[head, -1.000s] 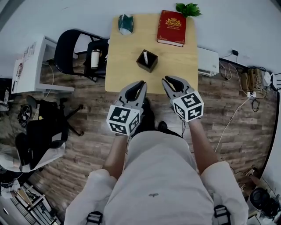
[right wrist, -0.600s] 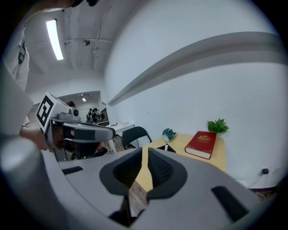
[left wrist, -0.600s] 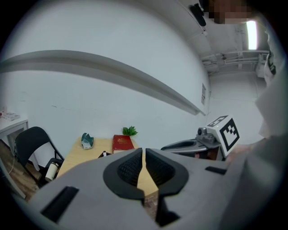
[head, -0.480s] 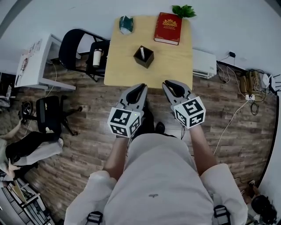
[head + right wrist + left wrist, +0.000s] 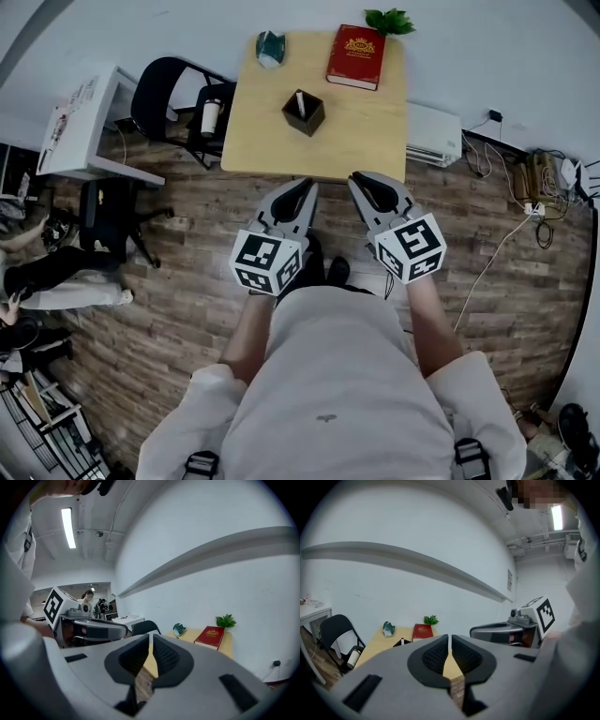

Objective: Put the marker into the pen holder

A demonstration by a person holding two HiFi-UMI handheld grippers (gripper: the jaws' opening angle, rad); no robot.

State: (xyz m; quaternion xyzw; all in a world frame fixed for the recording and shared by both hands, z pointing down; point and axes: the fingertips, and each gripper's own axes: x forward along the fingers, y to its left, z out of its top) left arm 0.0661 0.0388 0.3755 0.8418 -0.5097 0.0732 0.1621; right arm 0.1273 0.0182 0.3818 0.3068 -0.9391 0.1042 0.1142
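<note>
Holding the left gripper [image 5: 298,190] and right gripper [image 5: 367,185] back from the wooden table [image 5: 366,131], both pairs of jaws pressed together on nothing. Seeing the white marker [image 5: 300,101] already standing in the black pen holder [image 5: 306,116]. Judging the task finished, with no further grasp needed.

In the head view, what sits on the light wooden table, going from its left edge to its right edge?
From the left: teal crumpled object → black square pen holder with the white marker standing in it → red hardcover book → green leafy plant.
</note>
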